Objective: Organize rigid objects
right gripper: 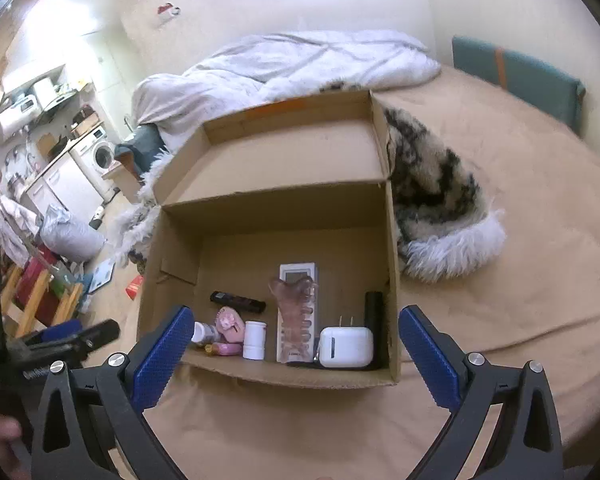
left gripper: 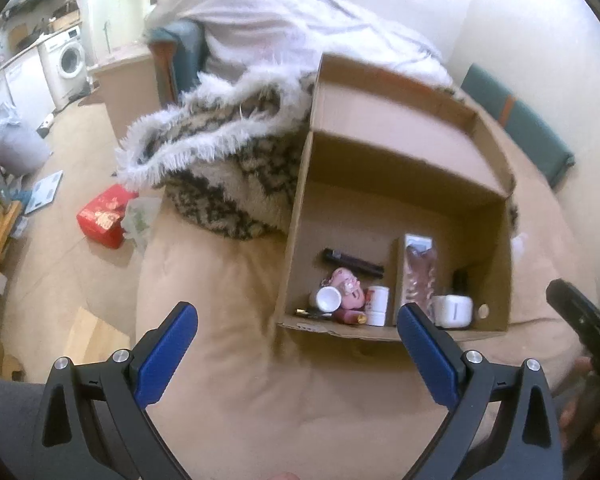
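Note:
An open cardboard box (right gripper: 392, 248) (left gripper: 296, 216) sits on a tan bed sheet. Along its near wall lie a white charger (right gripper: 346, 347) (left gripper: 452, 311), a clear pink hair claw (right gripper: 298, 316) on a white flat box (left gripper: 414, 276), a white bottle (right gripper: 254, 339) (left gripper: 378, 305), a pink figure (right gripper: 230, 326) (left gripper: 348, 284), a black stick (right gripper: 238, 302) (left gripper: 354, 261) and a black cylinder (right gripper: 374, 320). My left gripper (left gripper: 298, 322) hangs open above the sheet just before the box, nothing between its blue pads. My right gripper (right gripper: 296, 324) is also open and empty over the box's near edge.
A furry black-and-white blanket (left gripper: 220, 152) (right gripper: 440, 200) lies against the box's far side, a white duvet (right gripper: 292, 64) behind it. Left of the bed are the floor, a red box (left gripper: 104, 216), wooden shelves (right gripper: 40, 300) and a washing machine (left gripper: 70, 60). The other gripper (right gripper: 60, 340) shows at the left edge.

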`<state>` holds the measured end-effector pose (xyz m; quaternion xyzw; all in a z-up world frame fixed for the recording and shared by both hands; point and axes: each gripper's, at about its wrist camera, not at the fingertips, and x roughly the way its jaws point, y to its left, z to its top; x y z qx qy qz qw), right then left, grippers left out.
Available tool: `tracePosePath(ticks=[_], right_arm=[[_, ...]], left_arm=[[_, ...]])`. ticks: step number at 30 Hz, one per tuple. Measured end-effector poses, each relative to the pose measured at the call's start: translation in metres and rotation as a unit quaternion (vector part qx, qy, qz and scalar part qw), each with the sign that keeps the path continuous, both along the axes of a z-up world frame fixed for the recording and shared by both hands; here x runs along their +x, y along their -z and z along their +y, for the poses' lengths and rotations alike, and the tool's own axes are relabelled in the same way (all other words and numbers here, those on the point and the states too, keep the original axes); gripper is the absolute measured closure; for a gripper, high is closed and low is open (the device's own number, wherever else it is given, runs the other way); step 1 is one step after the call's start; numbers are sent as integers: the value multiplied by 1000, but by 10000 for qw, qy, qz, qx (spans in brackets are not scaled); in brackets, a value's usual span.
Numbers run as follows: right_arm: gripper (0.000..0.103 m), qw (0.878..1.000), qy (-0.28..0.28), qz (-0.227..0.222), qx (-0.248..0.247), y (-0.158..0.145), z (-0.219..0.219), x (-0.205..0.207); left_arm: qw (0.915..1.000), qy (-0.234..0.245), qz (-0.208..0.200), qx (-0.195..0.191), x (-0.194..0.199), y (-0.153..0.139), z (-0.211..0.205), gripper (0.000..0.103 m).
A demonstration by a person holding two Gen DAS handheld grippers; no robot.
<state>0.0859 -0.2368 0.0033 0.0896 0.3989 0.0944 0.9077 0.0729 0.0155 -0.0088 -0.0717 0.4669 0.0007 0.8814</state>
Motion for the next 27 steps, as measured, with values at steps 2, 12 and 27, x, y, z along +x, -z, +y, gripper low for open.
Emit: tracePosePath(ticks=[2,12,27], right_arm=[[0,9999,-74,-79,67,-6,0,-8],[0,9990,92,-313,307,-8,-4,-26],[0,9995,274,-1,150,14,-4,-5]], left_arm=[[9997,21,-202,116,-9,-10,-1,3],[9983,141,-551,131,-22,-14,-12,3],[9997,-9,-221,71,-3,9,-11,3]])
